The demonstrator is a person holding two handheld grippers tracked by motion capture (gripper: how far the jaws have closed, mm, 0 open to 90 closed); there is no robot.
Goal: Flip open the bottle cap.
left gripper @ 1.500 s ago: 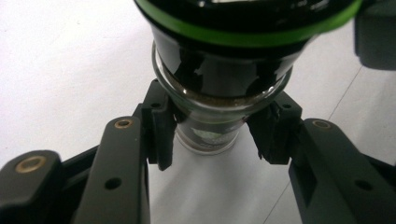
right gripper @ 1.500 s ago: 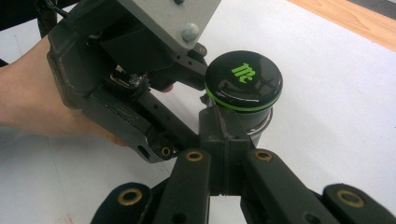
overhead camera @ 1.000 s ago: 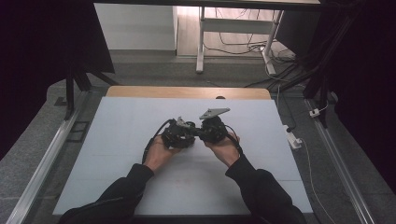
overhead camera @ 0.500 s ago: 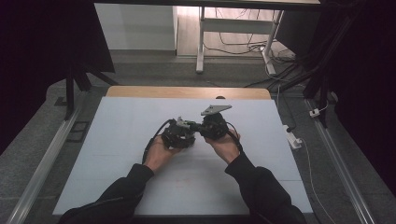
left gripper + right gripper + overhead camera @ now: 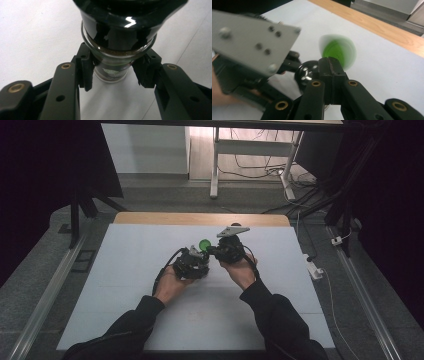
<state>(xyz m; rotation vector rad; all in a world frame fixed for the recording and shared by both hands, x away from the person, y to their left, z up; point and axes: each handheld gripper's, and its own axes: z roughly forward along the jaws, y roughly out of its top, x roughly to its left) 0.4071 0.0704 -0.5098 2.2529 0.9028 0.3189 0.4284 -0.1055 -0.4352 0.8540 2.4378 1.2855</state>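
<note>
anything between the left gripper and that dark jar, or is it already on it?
Nothing visible stands between them. In the left gripper view the left gripper has its jaws against both sides of the jar, just below the glass rim. The right gripper, jaws together, sits beside the green disc.

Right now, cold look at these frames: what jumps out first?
The green lid mid-table, bright between the two tools, blurred in the right gripper view. Next, the glass jar with its glossy black top, clamped at the neck between the left tool's jaws. The right tool looks shut, its jaws pressed together just below the lid.
</note>
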